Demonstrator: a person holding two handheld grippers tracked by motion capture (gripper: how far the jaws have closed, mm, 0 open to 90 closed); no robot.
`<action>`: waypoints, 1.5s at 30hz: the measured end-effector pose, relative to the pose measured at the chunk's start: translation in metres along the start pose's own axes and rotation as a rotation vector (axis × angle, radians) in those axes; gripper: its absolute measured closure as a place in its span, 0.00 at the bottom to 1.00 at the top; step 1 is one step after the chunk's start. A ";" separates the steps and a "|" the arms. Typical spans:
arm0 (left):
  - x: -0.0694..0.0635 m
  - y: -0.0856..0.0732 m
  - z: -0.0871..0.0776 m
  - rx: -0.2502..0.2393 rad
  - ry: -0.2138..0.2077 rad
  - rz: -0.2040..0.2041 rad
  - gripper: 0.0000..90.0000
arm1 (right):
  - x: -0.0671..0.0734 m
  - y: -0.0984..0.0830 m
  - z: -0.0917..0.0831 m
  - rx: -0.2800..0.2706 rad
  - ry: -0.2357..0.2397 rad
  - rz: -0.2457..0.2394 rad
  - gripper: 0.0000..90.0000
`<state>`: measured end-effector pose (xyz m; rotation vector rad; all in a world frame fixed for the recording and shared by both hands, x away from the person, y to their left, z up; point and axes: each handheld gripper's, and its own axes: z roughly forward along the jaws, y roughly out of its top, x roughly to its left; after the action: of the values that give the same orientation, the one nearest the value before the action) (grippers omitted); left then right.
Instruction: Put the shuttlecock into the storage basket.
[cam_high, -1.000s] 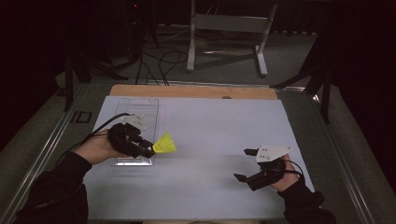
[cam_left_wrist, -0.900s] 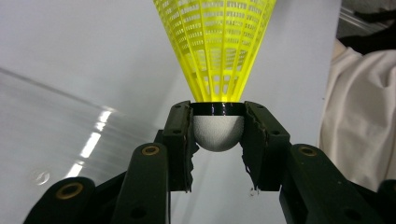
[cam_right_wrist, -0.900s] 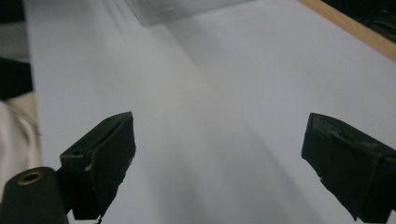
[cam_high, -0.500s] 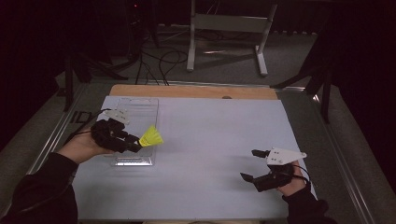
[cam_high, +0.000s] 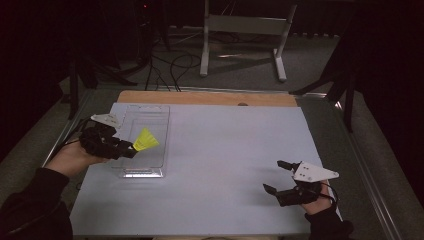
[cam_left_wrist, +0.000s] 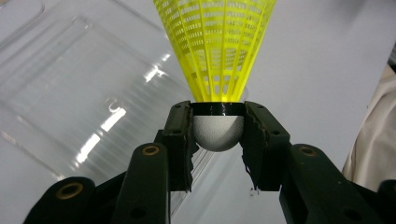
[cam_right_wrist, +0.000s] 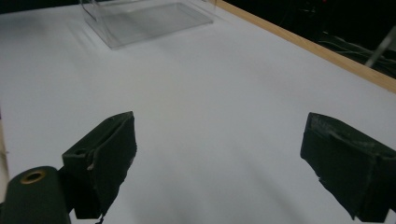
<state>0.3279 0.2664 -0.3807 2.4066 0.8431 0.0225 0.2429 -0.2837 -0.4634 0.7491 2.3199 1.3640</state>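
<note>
Two tools, one job: my left tool (cam_left_wrist: 218, 135) pinches the yellow shuttlecock (cam_left_wrist: 215, 51) by its white cork so the skirt points ahead, clear box (cam_high: 143, 140) directly beneath. My right tool (cam_high: 278, 176) rests spread wide on the white surface (cam_high: 225, 160), holding nothing.

Dim lab or recording studio: white-topped desk (cam_high: 225, 150) with wooden edge, loose cables (cam_high: 170, 65) on grey carpet, metal stand legs (cam_high: 242, 30) behind, dark surroundings.
</note>
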 end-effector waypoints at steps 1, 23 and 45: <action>0.000 0.000 0.000 0.000 0.000 0.000 0.73 | 0.000 0.000 0.000 0.000 0.000 0.000 0.12; 0.011 -0.029 0.007 -0.014 0.242 -0.217 0.73 | 0.001 -0.009 0.005 0.034 0.004 0.006 0.12; 0.020 -0.047 0.034 -0.006 0.250 -0.302 0.72 | 0.000 -0.011 0.009 0.055 0.031 0.019 0.12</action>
<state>0.3236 0.2899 -0.4368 2.2763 1.3108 0.2107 0.2446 -0.2823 -0.4775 0.7740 2.3889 1.3338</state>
